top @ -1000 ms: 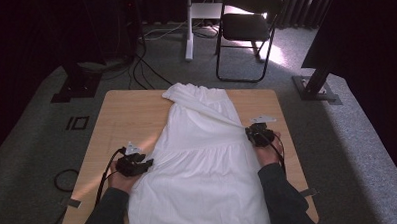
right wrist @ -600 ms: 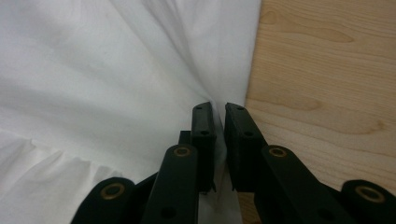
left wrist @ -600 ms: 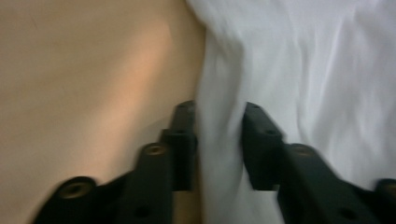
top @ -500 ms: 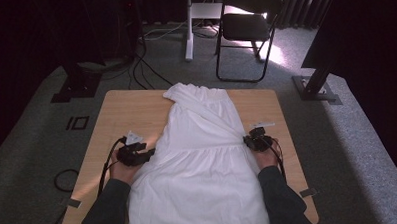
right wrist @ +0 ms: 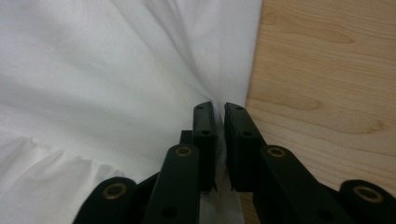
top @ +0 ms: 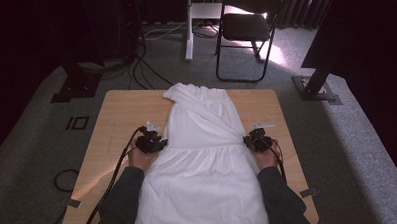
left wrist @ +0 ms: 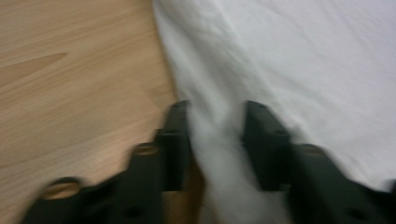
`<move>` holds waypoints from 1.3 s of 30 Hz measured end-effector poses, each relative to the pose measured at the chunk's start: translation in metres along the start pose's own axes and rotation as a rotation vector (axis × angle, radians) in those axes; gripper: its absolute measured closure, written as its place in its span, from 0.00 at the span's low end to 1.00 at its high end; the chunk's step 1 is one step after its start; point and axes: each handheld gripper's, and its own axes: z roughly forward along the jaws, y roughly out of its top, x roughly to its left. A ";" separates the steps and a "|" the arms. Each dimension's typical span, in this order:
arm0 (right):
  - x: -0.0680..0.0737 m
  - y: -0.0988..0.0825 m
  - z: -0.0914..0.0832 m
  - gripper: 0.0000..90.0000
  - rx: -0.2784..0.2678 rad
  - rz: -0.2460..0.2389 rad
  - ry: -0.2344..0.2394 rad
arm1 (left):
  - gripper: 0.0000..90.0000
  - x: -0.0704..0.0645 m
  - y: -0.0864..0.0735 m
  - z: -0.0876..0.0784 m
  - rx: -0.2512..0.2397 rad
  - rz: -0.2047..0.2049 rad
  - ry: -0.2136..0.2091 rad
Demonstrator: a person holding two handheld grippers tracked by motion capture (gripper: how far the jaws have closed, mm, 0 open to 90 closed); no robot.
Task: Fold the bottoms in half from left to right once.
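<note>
Between right jaws: pinched fold at the side edge of the white cotton dress [right wrist: 116, 70]; right gripper [right wrist: 219, 112] clenched on it.
Between left jaws: bunched opposite edge of the dress; left gripper [left wrist: 215, 116] has just been closing, a gap remains, picture blurred.
Dress position: spread lengthwise along the middle of the light wooden tabletop [top: 121, 114].
Beyond tabletop: black folding chair [top: 246, 25].
</note>
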 end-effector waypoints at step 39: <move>0.105 0.024 -0.033 0.73 -0.110 -0.304 0.254 | 0.78 -0.053 -0.074 -0.075 -0.108 0.124 -0.101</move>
